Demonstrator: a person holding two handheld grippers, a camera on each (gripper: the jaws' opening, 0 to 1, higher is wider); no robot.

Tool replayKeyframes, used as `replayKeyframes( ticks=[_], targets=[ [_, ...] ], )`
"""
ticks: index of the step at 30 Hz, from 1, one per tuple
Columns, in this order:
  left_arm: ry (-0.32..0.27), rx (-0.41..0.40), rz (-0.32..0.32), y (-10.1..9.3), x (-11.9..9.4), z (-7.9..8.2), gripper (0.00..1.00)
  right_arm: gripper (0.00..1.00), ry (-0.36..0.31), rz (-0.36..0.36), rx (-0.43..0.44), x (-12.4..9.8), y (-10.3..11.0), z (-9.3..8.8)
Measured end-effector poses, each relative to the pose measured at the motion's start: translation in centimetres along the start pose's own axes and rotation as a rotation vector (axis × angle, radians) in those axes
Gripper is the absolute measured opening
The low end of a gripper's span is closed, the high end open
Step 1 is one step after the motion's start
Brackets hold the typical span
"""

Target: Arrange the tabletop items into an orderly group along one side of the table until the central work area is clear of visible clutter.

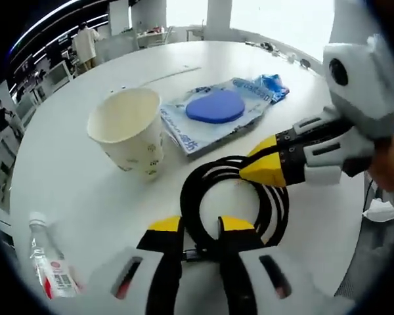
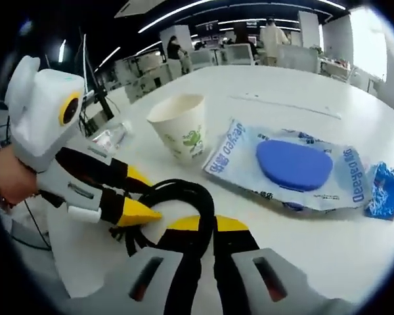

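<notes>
A black cable [image 1: 233, 190], wound into a loop, is seen lying on the white counter [image 1: 79, 190] near its edge. In the left gripper view, the left gripper [image 1: 201, 231] has its yellow-tipped jaws closed on the near side of the loop, with the black strands pinched between them. The right gripper [image 1: 266, 162] comes in from the right, and its jaws are closed on the far side of the same loop.

In the right gripper view, the cable [image 2: 184, 203] is seen held between the jaws of the right gripper [image 2: 198, 226], and the left gripper [image 2: 139, 197] is seen on the left with its yellow tips pressed onto the loop.

A paper cup [image 1: 128, 131] with small green pictures stands upright just behind the cable. Beside the cup lies a flat plastic packet [image 1: 213, 118] with a blue round pad inside it. A crumpled blue wrapper [image 1: 272, 85] is touching the far end of the packet. A small clear bottle [image 1: 49, 262] with a red label is lying on its side near the counter's edge, well apart from the cup.
</notes>
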State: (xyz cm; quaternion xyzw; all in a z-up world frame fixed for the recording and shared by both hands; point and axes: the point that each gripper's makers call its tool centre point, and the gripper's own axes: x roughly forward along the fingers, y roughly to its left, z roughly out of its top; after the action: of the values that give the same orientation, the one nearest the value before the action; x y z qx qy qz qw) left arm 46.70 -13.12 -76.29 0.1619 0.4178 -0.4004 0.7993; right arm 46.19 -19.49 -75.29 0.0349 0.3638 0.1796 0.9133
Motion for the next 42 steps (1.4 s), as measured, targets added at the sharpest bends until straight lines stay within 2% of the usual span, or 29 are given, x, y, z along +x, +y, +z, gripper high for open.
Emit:
replayKeyframes(
  ticks=[1, 2, 5, 14, 24, 36, 42],
  targets=[
    [-0.028, -0.021, 0.009, 0.6, -0.5, 0.5, 0.05, 0.01, 0.01, -0.021, -0.018, -0.2, -0.5, -0.2],
    [-0.018, -0.062, -0.013, 0.5, -0.7, 0.3, 0.04, 0.01, 0.0, 0.004, 0.003, -0.3, -0.2, -0.1],
    [-0.02, -0.038, -0.024, 0.2, -0.4, 0.1, 0.04, 0.01, -0.002, 0.01, 0.013, -0.6, -0.1, -0.1],
    [-0.034, -0.06, -0.035, -0.1, -1.0, 0.4, 0.03, 0.01, -0.026, 0.02, 0.041, -1.8, 0.4, 0.7],
    [-0.073, -0.065, -0.069, -1.1, -1.9, 1.8, 0.02, 0.0, -0.062, 0.029, 0.053, -4.0, 0.4, 2.1],
    [-0.139, -0.049, -0.095, -3.1, -3.6, 5.4, 0.02, 0.0, -0.133, 0.007, 0.05, -7.7, -1.0, 4.3],
    [-0.169, -0.015, -0.103, -4.3, -4.6, 7.5, 0.01, 0.0, -0.178, -0.012, 0.062, -9.9, -1.9, 5.3]
  ],
)
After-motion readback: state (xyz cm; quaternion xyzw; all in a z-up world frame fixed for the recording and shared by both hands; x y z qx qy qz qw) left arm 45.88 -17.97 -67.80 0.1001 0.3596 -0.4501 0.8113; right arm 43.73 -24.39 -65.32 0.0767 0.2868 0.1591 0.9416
